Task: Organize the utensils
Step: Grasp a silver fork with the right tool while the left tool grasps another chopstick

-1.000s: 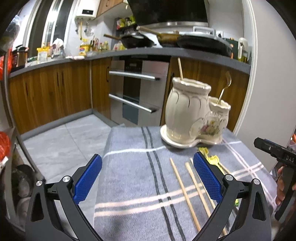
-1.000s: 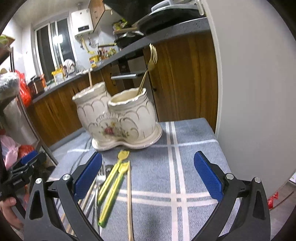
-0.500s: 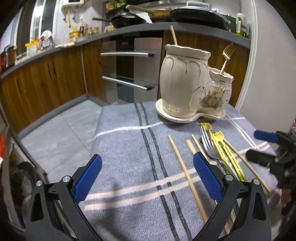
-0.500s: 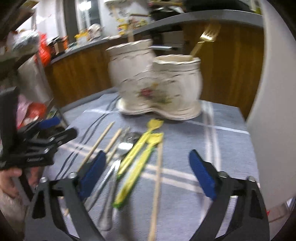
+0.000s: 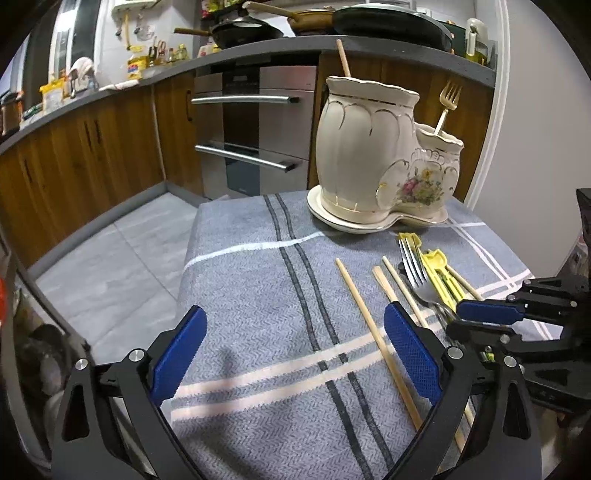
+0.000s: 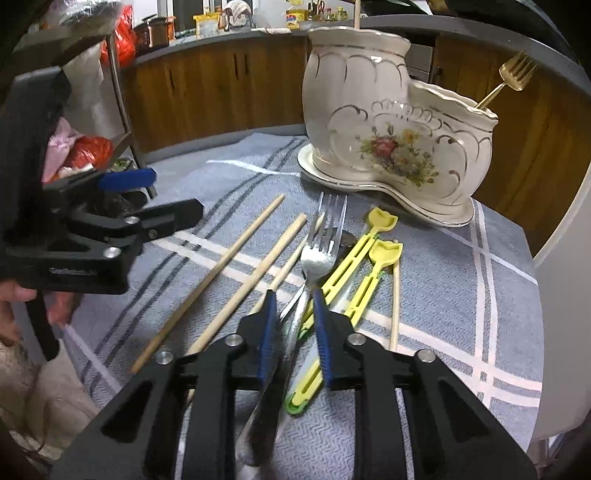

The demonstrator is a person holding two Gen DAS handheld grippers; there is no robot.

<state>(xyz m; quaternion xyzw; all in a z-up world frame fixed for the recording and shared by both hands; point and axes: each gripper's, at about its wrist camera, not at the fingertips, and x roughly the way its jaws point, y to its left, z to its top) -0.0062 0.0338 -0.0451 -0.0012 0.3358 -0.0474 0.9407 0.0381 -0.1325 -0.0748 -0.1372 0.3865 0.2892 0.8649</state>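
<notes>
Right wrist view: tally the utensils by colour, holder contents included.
Wood chopsticks: 5 (4 on cloth, 1 in holder)
Yellow plastic sticks: 2
Silver cutlery: 2, it seems; the top one is a fork
Gold fork: 1, in holder
Total: 10

Domestic kitchen. Upper frame: grey worktop [image 5: 258, 51] over wooden cabinets [image 5: 92, 147], carrying pans [image 5: 243, 29] and condiment bottles [image 5: 135, 68]. Centre: built-in steel oven [image 5: 255, 129]. Lower left: grey tiled floor [image 5: 110, 266]. Foreground: cloth-covered table [image 5: 258, 314] with ceramic utensil holder [image 5: 373, 158].
</notes>
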